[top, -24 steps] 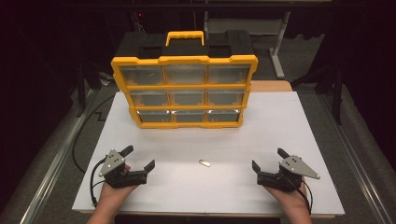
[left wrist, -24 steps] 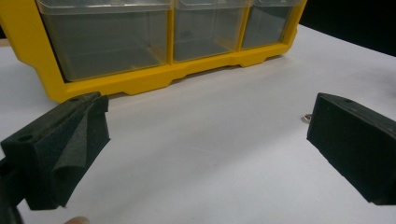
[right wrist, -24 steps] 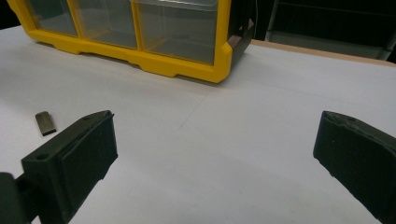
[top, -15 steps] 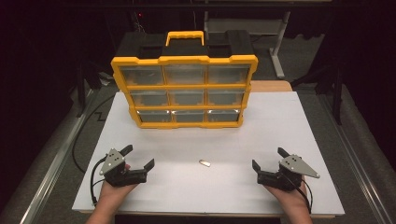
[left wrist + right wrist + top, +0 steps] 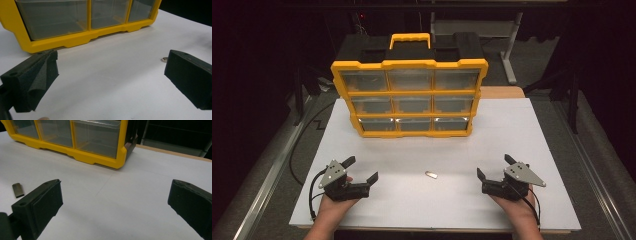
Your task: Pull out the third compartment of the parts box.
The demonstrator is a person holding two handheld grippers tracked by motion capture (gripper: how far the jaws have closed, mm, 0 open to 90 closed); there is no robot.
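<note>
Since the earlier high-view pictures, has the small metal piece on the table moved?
No. The small metal piece lies at the same spot on the white tabletop, just as far in front of the yellow drawer organizer.

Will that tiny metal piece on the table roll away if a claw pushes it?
Probably not: the small metal piece looks flat and rectangular, so it should slide, not roll. It looks stiff and light. Lying so flat on the white table, it may be tricky to pinch.
</note>
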